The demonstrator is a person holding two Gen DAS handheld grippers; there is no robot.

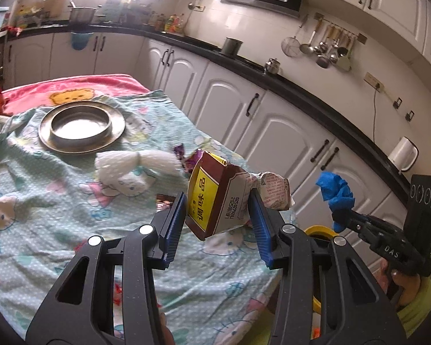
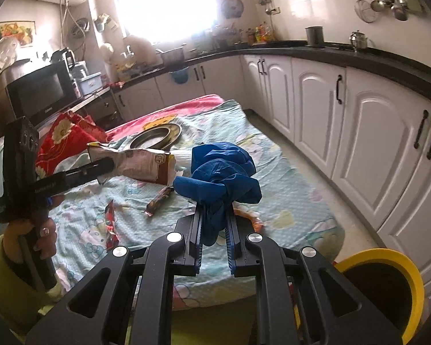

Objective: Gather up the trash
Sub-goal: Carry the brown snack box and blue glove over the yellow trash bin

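Your right gripper (image 2: 214, 234) pinches a soft, crumpled blue glove (image 2: 222, 169); your left gripper (image 1: 217, 215) clamps a light, crushable seasoning packet (image 1: 215, 198), both aloft near the yellow-rimmed bin (image 2: 393, 261). Keep those mid-body grips.

Each gripper, left (image 1: 217, 215) and right (image 2: 214, 233), had black skeletal linkage arms with silver rivet heads and blue ribbed pads (image 1: 175, 221). The handle unit bore white "DAS" lettering. The person wore yellow-green sleeves (image 2: 3, 281).
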